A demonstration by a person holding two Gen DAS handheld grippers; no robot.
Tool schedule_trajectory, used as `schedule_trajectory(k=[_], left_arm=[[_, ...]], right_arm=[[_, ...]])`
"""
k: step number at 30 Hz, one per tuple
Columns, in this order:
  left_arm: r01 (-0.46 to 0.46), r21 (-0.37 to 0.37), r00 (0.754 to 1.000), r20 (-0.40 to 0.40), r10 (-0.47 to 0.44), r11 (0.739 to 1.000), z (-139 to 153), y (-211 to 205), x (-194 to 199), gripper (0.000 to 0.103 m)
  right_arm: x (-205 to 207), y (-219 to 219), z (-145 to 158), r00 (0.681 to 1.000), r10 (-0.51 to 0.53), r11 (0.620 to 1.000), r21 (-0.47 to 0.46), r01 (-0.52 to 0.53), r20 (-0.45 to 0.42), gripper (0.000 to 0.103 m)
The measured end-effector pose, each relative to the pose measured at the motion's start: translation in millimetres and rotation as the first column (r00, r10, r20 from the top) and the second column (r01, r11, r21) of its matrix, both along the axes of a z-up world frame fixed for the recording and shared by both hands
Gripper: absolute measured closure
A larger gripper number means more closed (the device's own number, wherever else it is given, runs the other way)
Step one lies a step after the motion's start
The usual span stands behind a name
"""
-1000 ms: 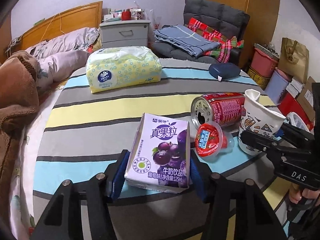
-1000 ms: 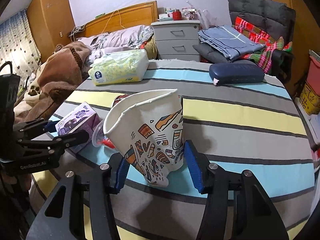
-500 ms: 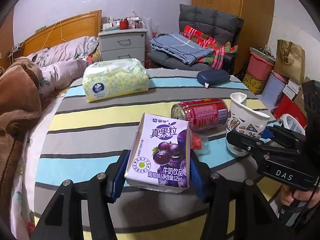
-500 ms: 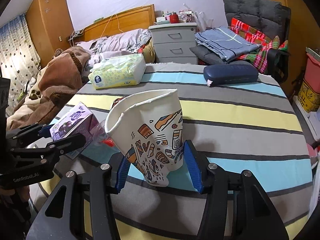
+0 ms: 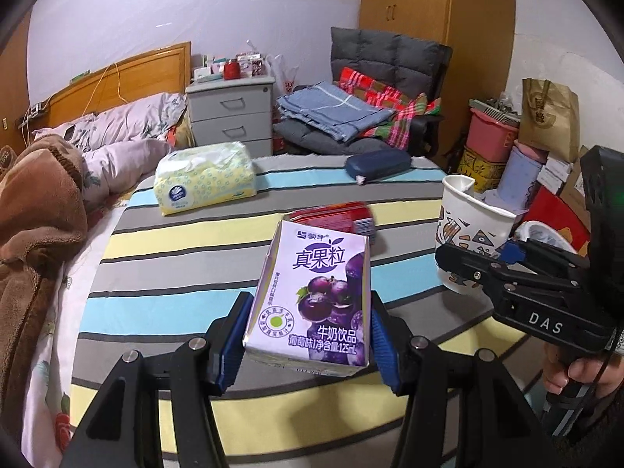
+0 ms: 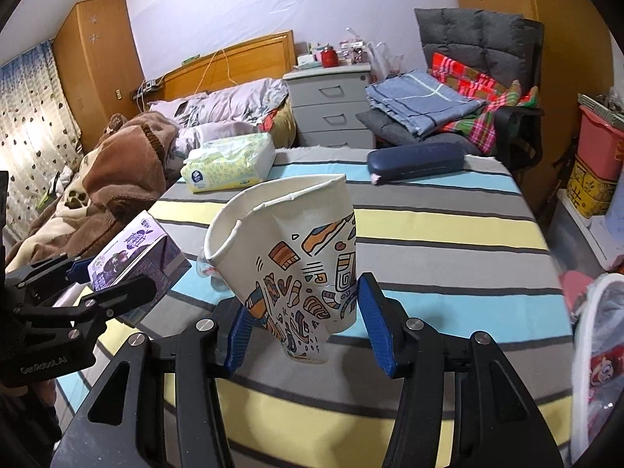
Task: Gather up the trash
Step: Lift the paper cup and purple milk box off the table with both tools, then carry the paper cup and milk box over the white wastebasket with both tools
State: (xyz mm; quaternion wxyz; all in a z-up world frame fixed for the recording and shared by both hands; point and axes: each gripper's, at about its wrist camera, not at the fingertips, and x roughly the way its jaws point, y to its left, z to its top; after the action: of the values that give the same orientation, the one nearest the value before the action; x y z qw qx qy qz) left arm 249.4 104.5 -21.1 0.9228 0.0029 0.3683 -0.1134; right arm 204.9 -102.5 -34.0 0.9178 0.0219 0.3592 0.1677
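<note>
1. While both items are clamped, the left gripper [image 5: 308, 335] has its jaws closed on the purple grape milk-drink carton [image 5: 316, 296], blue pads pressed to its two side faces.
2. The right gripper [image 6: 302, 321] has its jaws closed on the dented patterned paper cup [image 6: 296, 257], which leans to one side with its rim crumpled.
3. Change noted: a second ago the carton and cup sat low against the striped tabletop [image 5: 175, 257], crowded by the red drink can [image 5: 343, 214] and a small red-lidded plastic cup. Now both held items stand clear above the cloth, and the tabletop lies further below in both views.
4. Remaining litter: the can lies on its side behind the carton in the left wrist view; the small plastic cup [image 6: 206, 269] is only partly visible behind the paper cup.
5. Judgement: two pieces are lifted and ready for carrying to a bin. A white bag [image 6: 600, 351] at the right edge may be the receptacle; this cannot be confirmed.
6. Not trash, by appearance: tissue pack [image 5: 204, 177], navy case [image 5: 378, 163].
</note>
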Motion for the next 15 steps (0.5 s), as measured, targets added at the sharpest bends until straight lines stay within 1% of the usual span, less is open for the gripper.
schedule_trajectory(k=[8,15], left_arm=[[0.047,-0.003,0.998,0.043,-0.047,0.999,18.9,-42.5,-26.1,0.046],[0.108,-0.015,0.992,0.066,-0.107,0.994,28.3,-86.2,-42.6,0.046]], right_arm=[[-20.6,-40.7,10.5,0.997,-0.067,0.998,0.005,0.067,0.027,0.050],[-37.4,-75.3,17.7,0.991,-0.125,0.992,0.004,0.125,0.047,0.050]])
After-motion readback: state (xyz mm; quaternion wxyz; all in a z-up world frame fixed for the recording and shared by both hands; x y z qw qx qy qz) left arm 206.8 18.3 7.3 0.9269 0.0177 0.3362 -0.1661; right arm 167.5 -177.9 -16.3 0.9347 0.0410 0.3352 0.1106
